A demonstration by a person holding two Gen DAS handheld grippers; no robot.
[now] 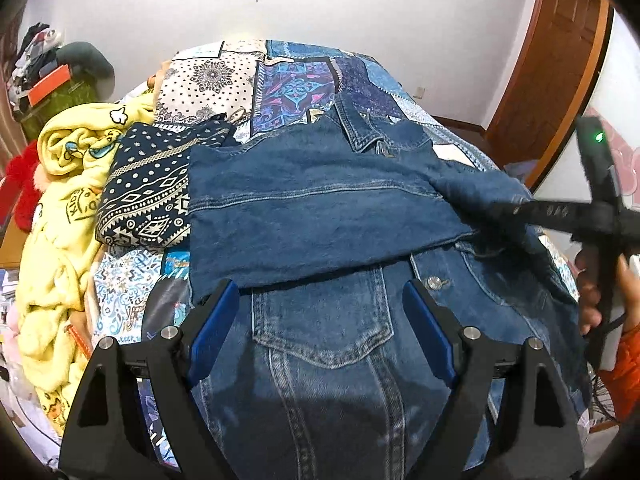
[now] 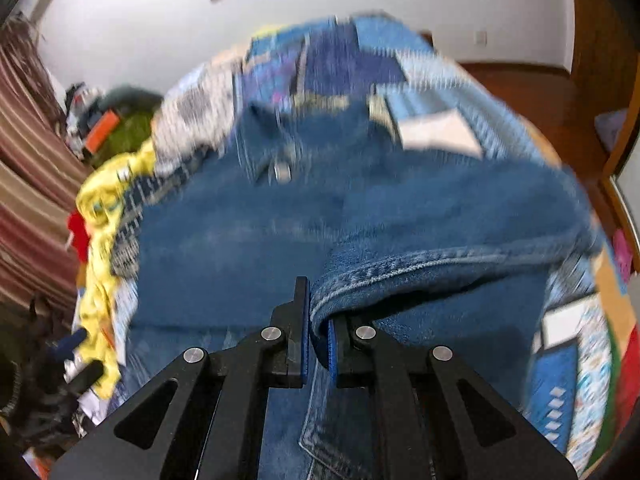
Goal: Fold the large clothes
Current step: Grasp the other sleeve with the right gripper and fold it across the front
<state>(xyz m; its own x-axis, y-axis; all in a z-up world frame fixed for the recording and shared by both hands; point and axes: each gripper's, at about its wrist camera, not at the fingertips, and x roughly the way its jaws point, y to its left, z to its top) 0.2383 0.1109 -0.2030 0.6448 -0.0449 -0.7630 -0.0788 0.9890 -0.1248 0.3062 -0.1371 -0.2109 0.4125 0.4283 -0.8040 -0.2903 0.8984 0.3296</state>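
A blue denim jacket (image 1: pixel 320 208) lies spread on the patchwork bed cover (image 1: pixel 296 80), one side folded across its middle with the inside showing. My left gripper (image 1: pixel 320 292) is open and empty, hovering just above the jacket near a chest pocket and a metal button (image 1: pixel 434 282). My right gripper (image 2: pixel 318 304) is shut on a seamed edge of the denim jacket (image 2: pixel 420 264) and holds it lifted; this view is motion-blurred. The right gripper also shows in the left wrist view (image 1: pixel 508 210) at the jacket's right side.
A dark patterned garment (image 1: pixel 152 192) and a yellow cartoon blanket (image 1: pixel 68 184) lie left of the jacket. Cluttered shelves (image 1: pixel 44 72) stand at the far left. A wooden door (image 1: pixel 560 52) is at the right. Striped curtains (image 2: pixel 28 160) hang left.
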